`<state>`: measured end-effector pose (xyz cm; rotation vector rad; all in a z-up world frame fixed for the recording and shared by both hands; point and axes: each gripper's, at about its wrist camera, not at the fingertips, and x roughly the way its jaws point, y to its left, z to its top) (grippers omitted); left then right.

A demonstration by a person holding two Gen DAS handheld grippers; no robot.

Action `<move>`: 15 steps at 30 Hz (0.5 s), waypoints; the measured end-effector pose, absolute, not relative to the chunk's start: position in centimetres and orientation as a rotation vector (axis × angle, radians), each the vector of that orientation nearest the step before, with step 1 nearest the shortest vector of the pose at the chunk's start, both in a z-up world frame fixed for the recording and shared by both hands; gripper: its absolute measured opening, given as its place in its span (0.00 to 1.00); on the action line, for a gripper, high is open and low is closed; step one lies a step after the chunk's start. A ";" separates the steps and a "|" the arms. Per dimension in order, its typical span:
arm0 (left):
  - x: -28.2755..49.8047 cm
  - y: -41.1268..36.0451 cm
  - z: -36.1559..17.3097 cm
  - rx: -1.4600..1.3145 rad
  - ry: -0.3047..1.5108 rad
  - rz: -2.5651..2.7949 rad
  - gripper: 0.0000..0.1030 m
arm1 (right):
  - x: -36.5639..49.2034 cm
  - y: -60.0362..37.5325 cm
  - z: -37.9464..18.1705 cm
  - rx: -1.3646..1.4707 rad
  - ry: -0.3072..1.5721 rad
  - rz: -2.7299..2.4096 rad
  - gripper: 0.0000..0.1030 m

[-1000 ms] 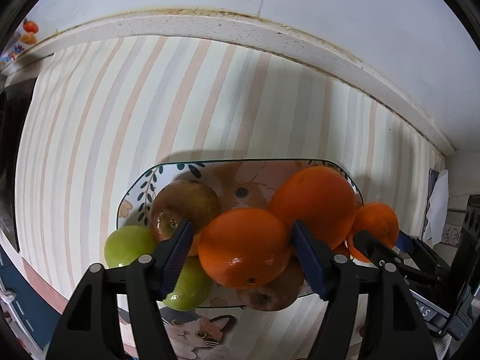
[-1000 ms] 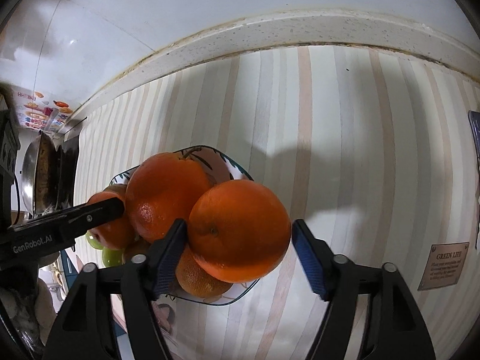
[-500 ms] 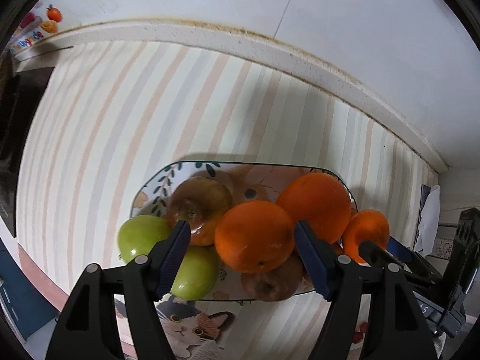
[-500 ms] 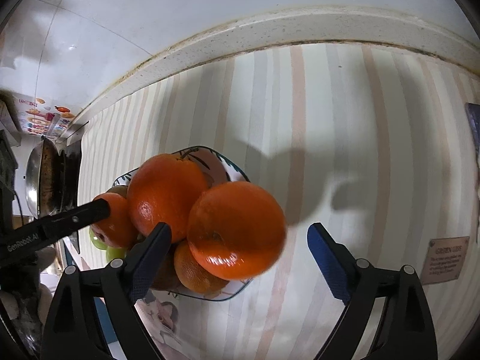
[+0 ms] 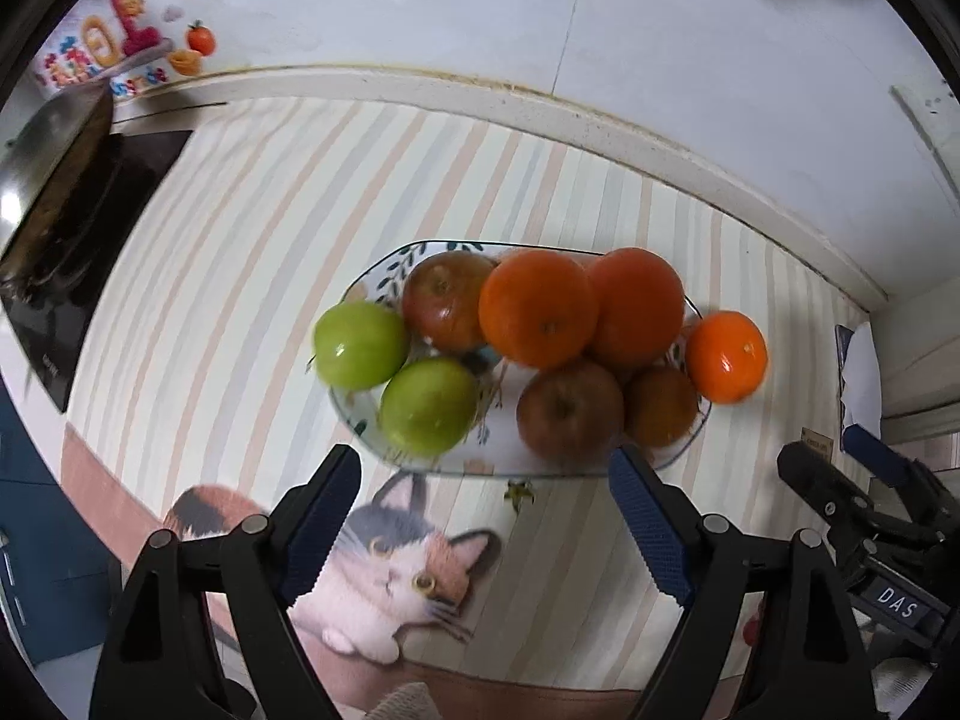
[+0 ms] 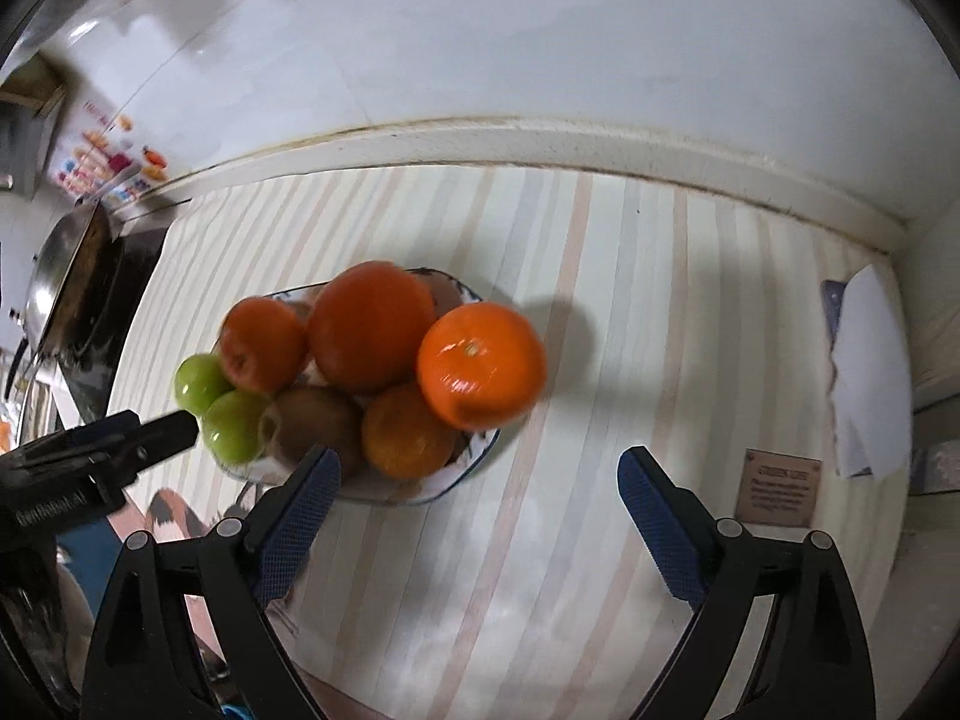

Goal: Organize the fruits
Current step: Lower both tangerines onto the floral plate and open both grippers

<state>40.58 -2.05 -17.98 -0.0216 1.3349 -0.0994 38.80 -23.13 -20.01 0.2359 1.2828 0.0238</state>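
Orange, green & reddish-brown fruit sat heaped on a leaf-patterned ceramic plate (image 5: pixel 384 267) on the striped-cloth tabletop (image 5: pixel 252 228). Two green apples (image 5: pixel 360 345) lay at its left, two big oranges (image 5: pixel 540 315) on top, a smaller orange (image 5: pixel 726 354) at the right rim. Left tongs (image 5: pixel 486 534) & right tongs (image 6: pixel 480 531) had just been opening; both gaped wide w/ nothing between the blue pads, above the plate's near edge.

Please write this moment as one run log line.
left gripper: open, empty, jaws just opened | right gripper: open, empty, jaws just opened | plate: oranges, apples piled | edge orange: on rim
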 end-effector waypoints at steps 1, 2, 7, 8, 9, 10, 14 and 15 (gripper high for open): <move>40.0 -2.0 -17.5 -0.021 1.321 -0.097 0.82 | 38.2 -22.8 -19.3 0.220 1.269 0.022 0.93; 39.4 -2.0 -17.0 -0.019 1.308 -0.092 0.82 | 37.8 -22.6 -18.8 0.212 1.259 0.024 0.93; 36.4 -1.6 -13.5 -0.007 1.229 -0.080 0.82 | 35.0 -21.6 -15.2 0.165 1.193 0.015 0.93; 35.8 -1.5 -12.7 -0.007 1.212 -0.082 0.82 | 34.6 -21.6 -14.6 0.162 1.182 0.013 0.93; 35.2 -1.4 -12.1 -0.004 1.199 -0.084 0.82 | 33.9 -21.4 -13.7 0.156 1.163 0.012 0.93; 34.6 -1.3 -11.4 0.003 1.184 -0.085 0.82 | 33.6 -21.3 -13.0 0.151 1.152 0.009 0.93; 32.3 -1.2 -9.1 0.023 1.136 -0.102 0.82 | 31.1 -20.4 -9.7 0.134 1.091 -0.001 0.93; 31.7 -1.1 -8.7 0.024 1.129 -0.108 0.82 | 30.4 -20.1 -8.9 0.129 1.070 -0.006 0.93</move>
